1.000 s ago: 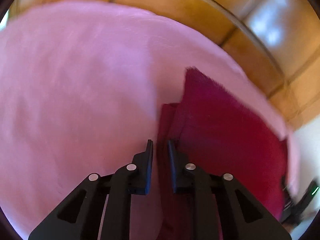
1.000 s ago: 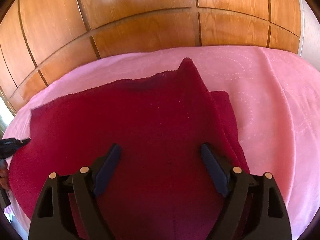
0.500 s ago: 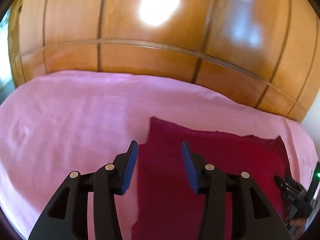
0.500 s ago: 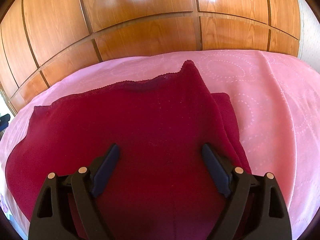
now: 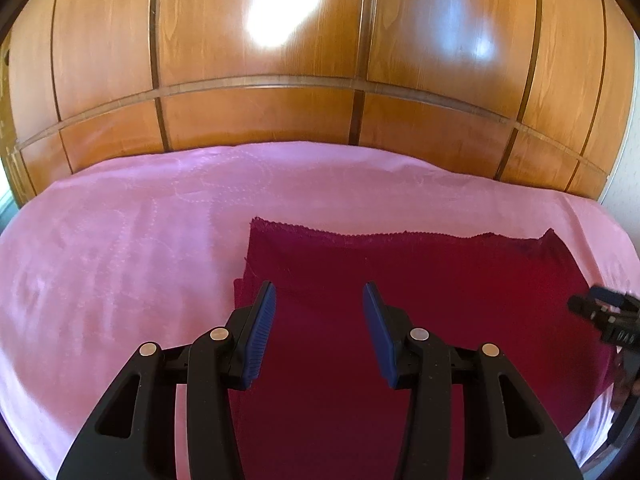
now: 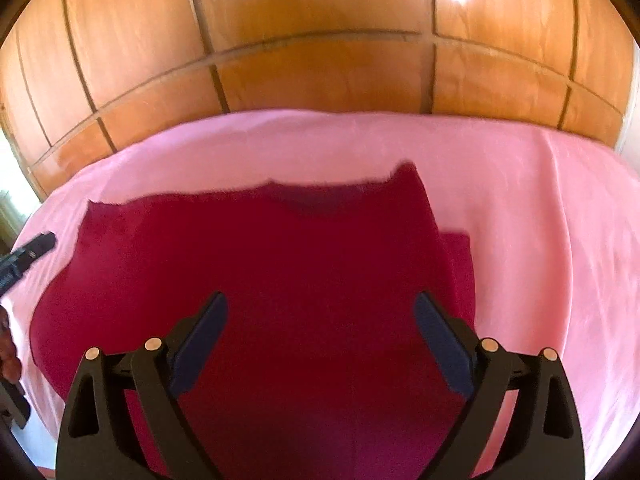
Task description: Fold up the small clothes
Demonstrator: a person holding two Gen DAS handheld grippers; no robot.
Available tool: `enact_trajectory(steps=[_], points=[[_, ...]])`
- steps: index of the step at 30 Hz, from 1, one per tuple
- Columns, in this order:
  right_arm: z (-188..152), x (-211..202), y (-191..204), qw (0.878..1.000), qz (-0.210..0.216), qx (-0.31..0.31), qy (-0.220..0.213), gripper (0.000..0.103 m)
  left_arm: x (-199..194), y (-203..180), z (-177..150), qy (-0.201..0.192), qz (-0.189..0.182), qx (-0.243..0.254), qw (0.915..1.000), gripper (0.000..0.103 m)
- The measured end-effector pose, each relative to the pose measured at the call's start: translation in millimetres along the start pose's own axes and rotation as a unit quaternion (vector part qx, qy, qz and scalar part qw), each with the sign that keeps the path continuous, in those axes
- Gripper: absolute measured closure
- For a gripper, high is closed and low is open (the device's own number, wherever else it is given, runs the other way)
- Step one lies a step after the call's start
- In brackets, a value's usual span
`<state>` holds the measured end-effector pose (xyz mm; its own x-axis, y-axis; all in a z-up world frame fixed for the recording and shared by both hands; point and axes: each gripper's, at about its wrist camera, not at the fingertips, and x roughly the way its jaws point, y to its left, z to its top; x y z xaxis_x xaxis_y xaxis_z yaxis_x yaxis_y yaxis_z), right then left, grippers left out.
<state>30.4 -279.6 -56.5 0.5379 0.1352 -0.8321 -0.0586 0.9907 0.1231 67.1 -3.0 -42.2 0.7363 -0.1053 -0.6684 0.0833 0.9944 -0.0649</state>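
Hovering over dark red garment [image 5: 420,300], left hand-held gripper [image 5: 319,300] parted, empty, right hand-held gripper [image 6: 322,310] wide, empty

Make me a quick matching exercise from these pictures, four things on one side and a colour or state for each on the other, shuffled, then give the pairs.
Things:
1. dark red garment
2. bedspread
3. wardrobe
4. left gripper

Descriptions:
A. glossy orange-brown wood panels
B. pink, with a stitched dotted pattern
C. jaws apart, holding nothing
D. lying flat with a layer folded over

Pairs: 1-D, 2-B, 3-A, 4-C
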Motion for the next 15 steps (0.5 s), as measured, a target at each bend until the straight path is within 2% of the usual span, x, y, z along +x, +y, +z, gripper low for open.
enact_trajectory(steps=[5, 9, 11, 14, 15], points=[[19.4, 16.6, -1.7, 1.000, 0.002, -0.005, 0.009, 0.009, 6.9, -3.4, -1.2, 0.008, 0.001, 0.010, 0.9999, 0.059], [38.0, 53.0, -18.0, 0.999, -0.007, 0.010, 0.050, 0.009, 17.6, -4.2, -2.6, 0.019, 0.004, 0.017, 0.9997, 0.059], [42.6, 76.6, -28.4, 0.997, -0.030, 0.014, 0.076, 0.010, 26.2, -3.5, -5.1, 0.029, 0.006, 0.017, 0.9994, 0.059], [44.6, 100.8, -39.8, 0.995, -0.055, 0.021, 0.085, 0.010, 47.2, -2.7, -12.1, 0.066, 0.008, 0.018, 0.9976, 0.059], [44.6, 106.6, -43.9, 0.994, -0.052, 0.032, 0.086, 0.008, 56.2, 0.6, -16.3, 0.080, 0.004, 0.010, 0.9967, 0.056]])
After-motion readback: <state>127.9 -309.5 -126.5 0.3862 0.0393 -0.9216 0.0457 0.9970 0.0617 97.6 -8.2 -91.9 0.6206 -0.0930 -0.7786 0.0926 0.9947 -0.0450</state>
